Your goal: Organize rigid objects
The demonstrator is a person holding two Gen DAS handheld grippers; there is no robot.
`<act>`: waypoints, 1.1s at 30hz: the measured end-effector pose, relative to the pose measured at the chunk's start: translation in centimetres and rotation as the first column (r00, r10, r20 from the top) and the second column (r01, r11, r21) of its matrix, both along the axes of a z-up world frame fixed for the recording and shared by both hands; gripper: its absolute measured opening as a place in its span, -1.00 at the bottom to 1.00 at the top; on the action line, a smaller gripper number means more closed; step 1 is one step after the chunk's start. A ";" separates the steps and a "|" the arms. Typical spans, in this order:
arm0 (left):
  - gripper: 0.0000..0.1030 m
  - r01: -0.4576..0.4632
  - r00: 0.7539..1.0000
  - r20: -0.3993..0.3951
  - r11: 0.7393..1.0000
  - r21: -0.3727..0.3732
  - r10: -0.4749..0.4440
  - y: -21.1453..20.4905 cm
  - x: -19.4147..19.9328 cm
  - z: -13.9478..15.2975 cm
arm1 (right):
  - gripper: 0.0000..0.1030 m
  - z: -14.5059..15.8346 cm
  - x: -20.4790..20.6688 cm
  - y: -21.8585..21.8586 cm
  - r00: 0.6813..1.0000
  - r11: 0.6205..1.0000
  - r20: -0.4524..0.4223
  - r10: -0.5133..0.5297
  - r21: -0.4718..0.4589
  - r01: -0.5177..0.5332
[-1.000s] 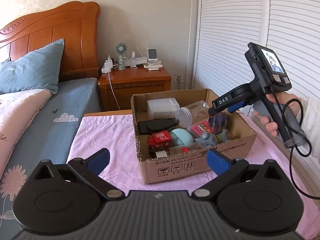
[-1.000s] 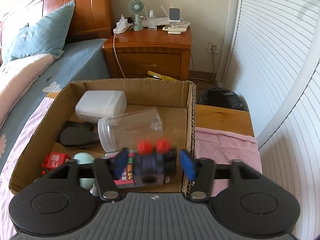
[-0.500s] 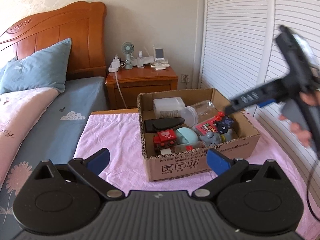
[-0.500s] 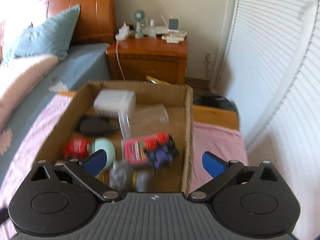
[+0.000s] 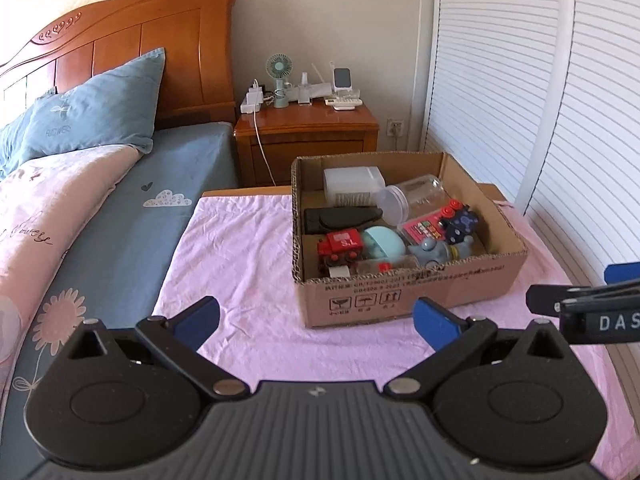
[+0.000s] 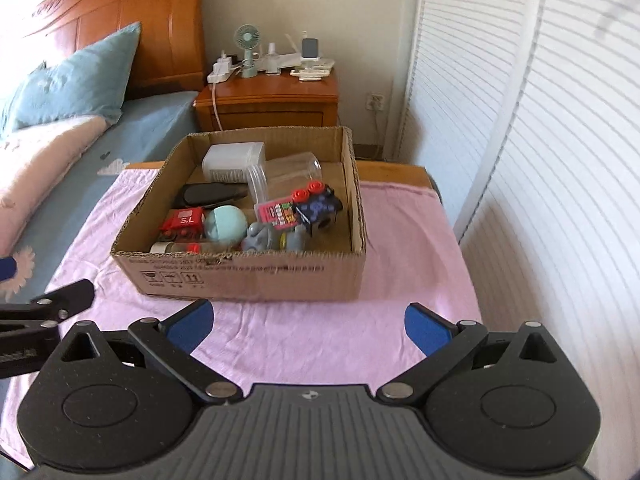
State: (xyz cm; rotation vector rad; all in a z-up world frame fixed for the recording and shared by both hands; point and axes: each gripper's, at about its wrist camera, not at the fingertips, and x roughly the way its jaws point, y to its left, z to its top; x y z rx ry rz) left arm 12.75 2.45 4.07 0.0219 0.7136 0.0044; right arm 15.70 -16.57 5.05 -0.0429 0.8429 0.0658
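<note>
1. Right gripper [image 6: 308, 326]: jaws wide apart, empty; a second ago they were over the box around the dark blue toy [image 6: 318, 210].
2. Left gripper [image 5: 316, 318]: jaws apart, empty.
3. Cardboard box [image 6: 248, 276], ahead: toy inside by the right wall, red knobs pointing away; also clear jar [image 6: 286, 174], red truck [image 6: 182, 222].

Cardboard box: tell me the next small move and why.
Probably none beyond resting: both claws, left and right, stand open and empty short of the cardboard box, the toys lie inside it, and nothing loose shows on the pink cloth.
</note>
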 end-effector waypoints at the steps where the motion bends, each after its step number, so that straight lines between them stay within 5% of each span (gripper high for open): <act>1: 0.99 0.000 1.000 -0.005 1.000 0.007 0.000 -0.2 0.0 0.0 | 1.00 0.0 -0.2 0.0 1.000 1.000 0.000 -0.005 0.008 0.005; 33: 0.99 0.014 1.000 -0.016 1.000 0.023 -0.013 -1.3 -0.4 0.1 | 1.00 0.0 -1.9 -0.5 0.999 0.999 0.025 -0.042 0.024 0.042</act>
